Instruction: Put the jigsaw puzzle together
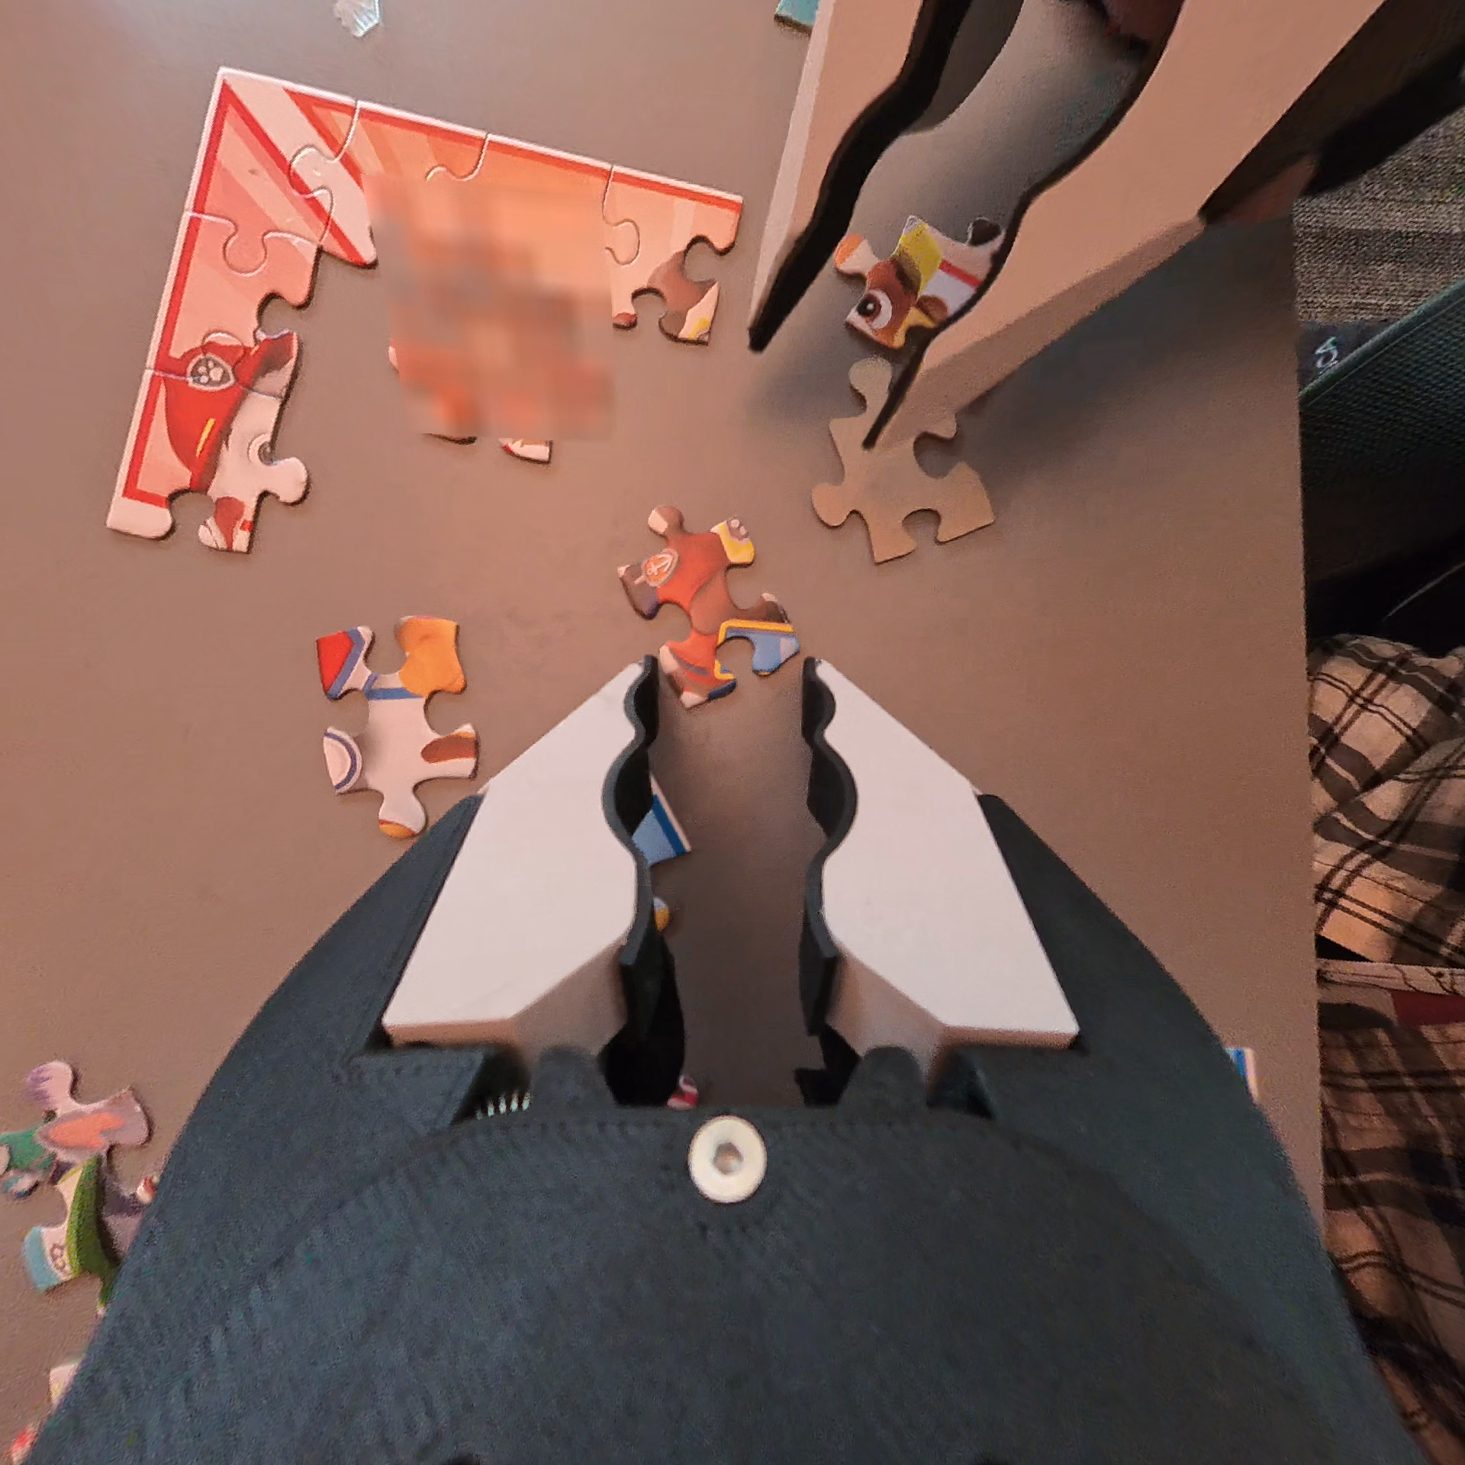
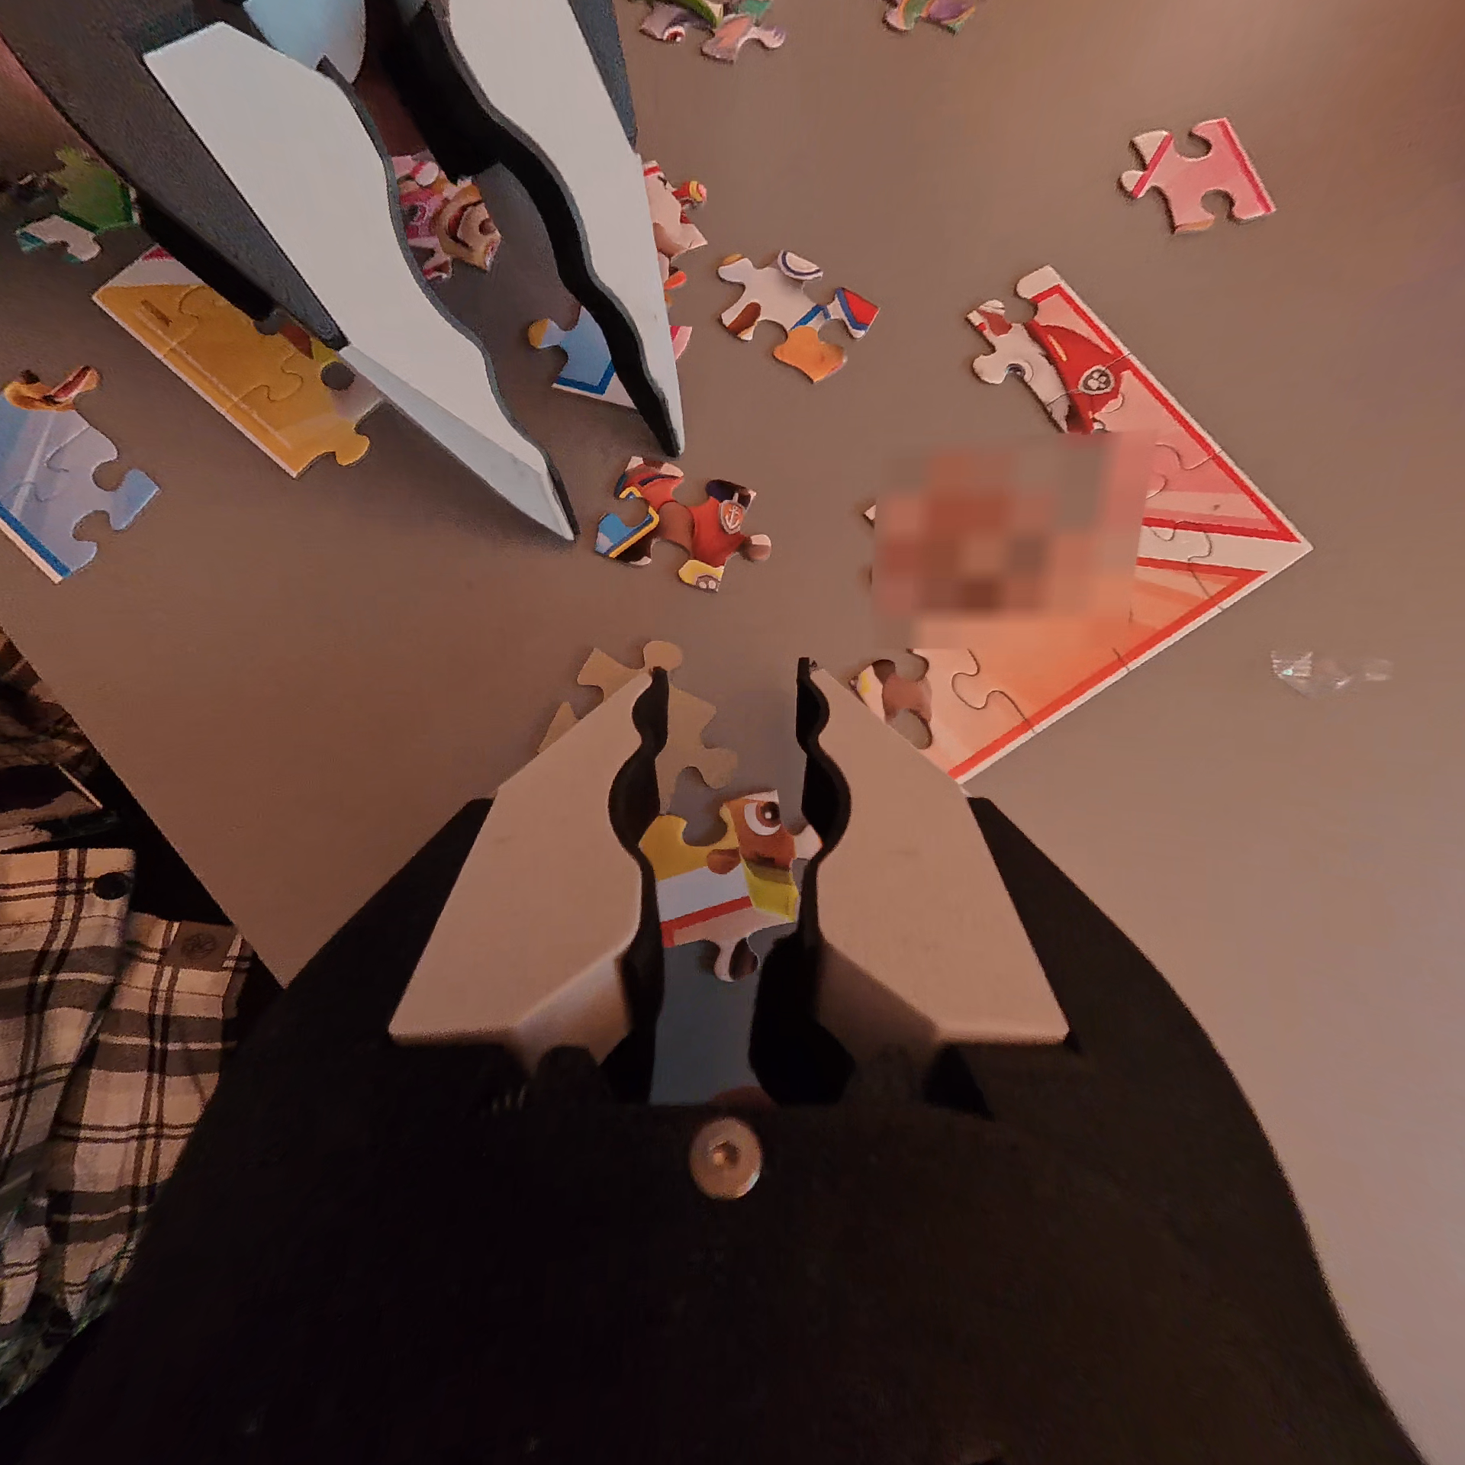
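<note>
The joined red-bordered corner of the puzzle point(image 1: 230, 317) lies on the brown table point(image 1: 515, 602); it also shows in the right wrist view point(image 2: 1189, 539). My left gripper point(image 1: 729, 670) is open and empty, its tips just short of a loose orange pup piece point(image 1: 701, 602). My right gripper point(image 2: 731, 670) is open, hovering over a pup-face piece point(image 2: 729, 864) that lies flat between its fingers. A face-down grey piece point(image 2: 690, 737) lies under its left fingertip. The right gripper point(image 1: 816, 388) also shows in the left wrist view, and the left gripper point(image 2: 618, 487) in the right wrist view.
A white-and-orange piece point(image 1: 396, 729) and a blue piece point(image 1: 662, 832) lie by my left gripper. Joined yellow point(image 2: 238, 365) and blue point(image 2: 55, 476) sections, a pink piece point(image 2: 1197, 174) and several loose pieces point(image 2: 713, 24) lie about. Plaid cloth point(image 1: 1387, 793) lies past the table edge. Tip to tip, the grippers are about 7 cm apart. From the right gripper's tips to the puzzle point(image 1: 230, 317) is close to 12 cm.
</note>
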{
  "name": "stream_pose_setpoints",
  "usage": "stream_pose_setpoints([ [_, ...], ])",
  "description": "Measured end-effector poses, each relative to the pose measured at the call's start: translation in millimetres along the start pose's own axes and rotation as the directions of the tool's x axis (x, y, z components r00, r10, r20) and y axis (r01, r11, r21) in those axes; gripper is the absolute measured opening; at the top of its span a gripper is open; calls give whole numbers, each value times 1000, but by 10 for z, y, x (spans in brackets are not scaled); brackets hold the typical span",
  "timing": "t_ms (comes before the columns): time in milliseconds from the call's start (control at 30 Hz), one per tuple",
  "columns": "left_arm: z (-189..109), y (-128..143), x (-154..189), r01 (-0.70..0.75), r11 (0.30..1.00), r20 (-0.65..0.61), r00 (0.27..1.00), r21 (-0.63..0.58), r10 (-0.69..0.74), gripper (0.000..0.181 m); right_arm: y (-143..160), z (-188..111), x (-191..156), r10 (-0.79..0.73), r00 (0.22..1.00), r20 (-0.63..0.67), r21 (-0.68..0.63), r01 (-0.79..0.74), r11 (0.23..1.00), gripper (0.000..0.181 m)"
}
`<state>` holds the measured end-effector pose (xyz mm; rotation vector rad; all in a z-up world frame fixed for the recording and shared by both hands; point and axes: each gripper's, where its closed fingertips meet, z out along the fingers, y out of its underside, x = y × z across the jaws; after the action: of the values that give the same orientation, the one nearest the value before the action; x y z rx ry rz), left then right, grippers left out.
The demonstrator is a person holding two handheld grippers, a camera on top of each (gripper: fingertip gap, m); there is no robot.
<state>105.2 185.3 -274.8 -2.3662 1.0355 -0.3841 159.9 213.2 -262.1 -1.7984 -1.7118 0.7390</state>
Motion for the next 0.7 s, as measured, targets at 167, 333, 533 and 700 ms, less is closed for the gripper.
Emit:
stream_pose_setpoints([
  [167,54,-65,39,-20,1000,7,1000,-5,20,20,18,134,-65,-22,1000,16,-36,22,999,32],
  [333,91,-108,74,-50,999,11,999,-13,50,15,0,152,-64,-26,999,18,-39,27,999,32],
  [533,109,-121,81,-109,994,27,994,-19,109,0,28,122,-15,-20,1000,7,-45,20,999,32],
  [700,36,-96,149,-103,994,-3,995,-20,103,9,85,62,-68,-29,998,52,-49,31,998,32],
])
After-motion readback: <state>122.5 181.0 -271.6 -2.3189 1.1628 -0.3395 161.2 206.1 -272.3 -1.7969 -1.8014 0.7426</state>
